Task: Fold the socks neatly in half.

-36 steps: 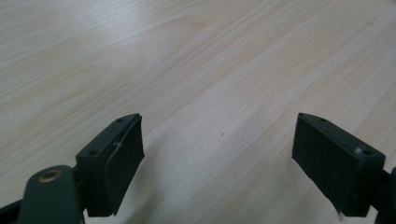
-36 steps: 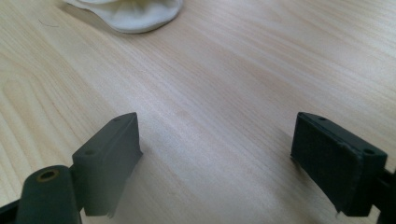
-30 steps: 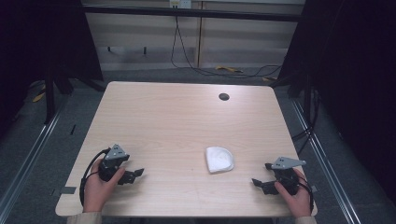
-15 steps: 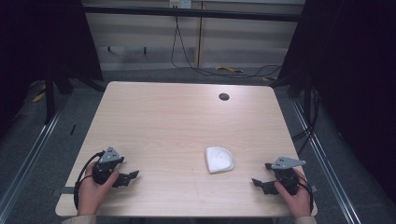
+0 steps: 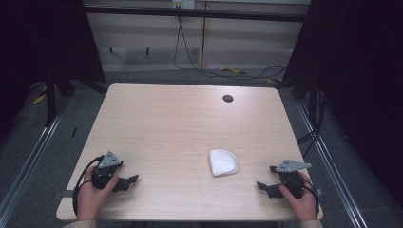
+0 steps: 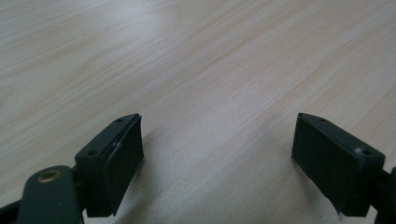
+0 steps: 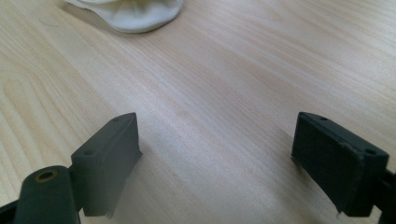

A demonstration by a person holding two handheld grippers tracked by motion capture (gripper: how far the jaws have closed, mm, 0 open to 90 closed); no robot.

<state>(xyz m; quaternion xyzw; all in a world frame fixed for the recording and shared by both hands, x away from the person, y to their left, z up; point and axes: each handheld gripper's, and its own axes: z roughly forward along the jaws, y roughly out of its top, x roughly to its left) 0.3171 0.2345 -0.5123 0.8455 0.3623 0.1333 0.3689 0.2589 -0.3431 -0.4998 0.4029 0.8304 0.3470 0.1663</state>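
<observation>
While both grippers rest low at the near edge of the table (image 5: 190, 118), we judge the work to be at its very start, with the white cloth (image 5: 223, 162) not yet touched. Taking that cloth as our landmark: it lies folded into a rounded wedge on the bare wood, near the front half of the table. Our right gripper (image 5: 263, 186) sits to the right of the cloth and a little nearer to us, its jaws pointing back toward it; in the right gripper view the cloth (image 7: 130, 11) shows ahead and to the left of the jaws, well apart from them. Our left gripper (image 5: 132, 180) sits far to the left of the cloth, also a little nearer to us, pointing toward it across bare wood. A small dark round hole (image 5: 228, 99) lies well beyond the cloth, toward the far edge.

Both sets of jaws stand wide apart with nothing between them but table.

We judge the next move to be a reach: the right gripper is the closer one, so it should travel to the cloth's near edge, come down low and flat, and pinch a fold. The cloth is soft and thin, so the lower jaw must slide under a layer.
</observation>
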